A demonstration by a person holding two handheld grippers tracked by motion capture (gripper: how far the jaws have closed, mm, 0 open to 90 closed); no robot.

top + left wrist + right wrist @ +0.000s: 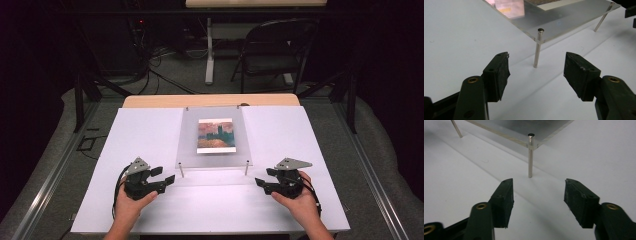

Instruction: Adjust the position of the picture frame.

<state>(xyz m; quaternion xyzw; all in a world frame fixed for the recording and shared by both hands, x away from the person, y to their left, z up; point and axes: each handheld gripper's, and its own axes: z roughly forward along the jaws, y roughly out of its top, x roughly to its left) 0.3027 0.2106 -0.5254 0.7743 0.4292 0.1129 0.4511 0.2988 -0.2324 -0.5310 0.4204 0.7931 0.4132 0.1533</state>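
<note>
Both tongs stood spread and empty in the high view, the left tongs (170,180) near the worktop's (150,135) front-left part and the right tongs (260,183) near its front-right, each pointing inward toward the other. Between and just beyond them stood the clear plate (214,150) on thin metal legs, carrying a picture card (215,135) on top; its long axis ran from the front edge toward the back edge along the worktop's middle. Each pair sat about equally near its own front corner of the plate, so neither hand had the advantage.

From the left gripper view, the left tongs (536,66) gaped wide with nothing between them, and the plate's near corner leg (538,48) rose straight ahead, apart from both pads, the plate's edge (564,30) just above it.

From the right gripper view, the right tongs (538,192) were likewise parted and held nothing, with the other front leg (530,157) dead ahead and a little farther off. I judged that a two-handed grasp of the plate's front corners would need both to advance inward and rise to the plate's edge.
</note>
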